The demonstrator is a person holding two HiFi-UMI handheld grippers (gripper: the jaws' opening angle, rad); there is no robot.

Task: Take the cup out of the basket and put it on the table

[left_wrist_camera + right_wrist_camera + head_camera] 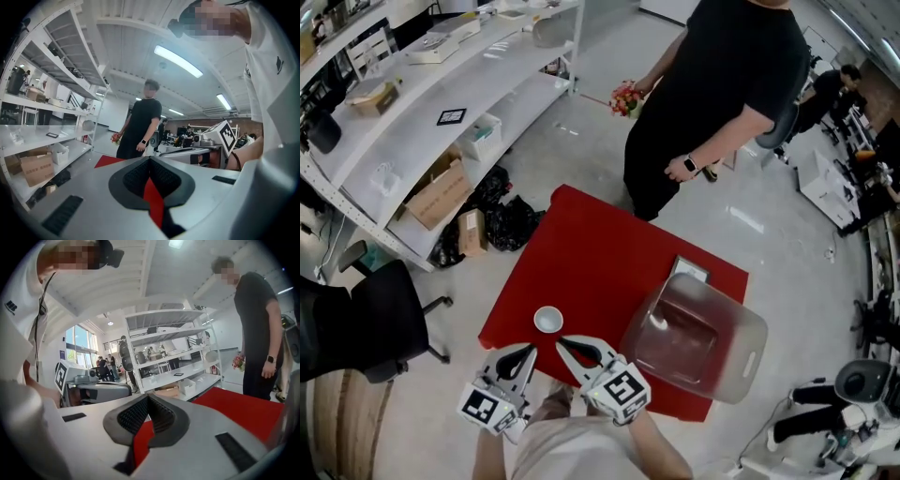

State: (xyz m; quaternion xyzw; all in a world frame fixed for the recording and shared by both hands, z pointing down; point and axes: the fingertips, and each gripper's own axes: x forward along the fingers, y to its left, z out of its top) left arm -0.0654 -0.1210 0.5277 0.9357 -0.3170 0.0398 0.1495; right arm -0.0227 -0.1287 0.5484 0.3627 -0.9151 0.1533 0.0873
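One cup (548,320), one basket (751,349), one table (581,246); left hand-held gripper (528,352), right hand-held gripper (563,346).

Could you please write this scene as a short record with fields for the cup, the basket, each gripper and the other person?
cup: white cup, opening up, on the red table, outside the basket
basket: translucent basket, at the table's right edge, looks empty
left: left gripper, fingers together, holding nothing, close to the cup
right: right gripper, fingers together, holding nothing
bystander: person in black, standing beyond the table's far side
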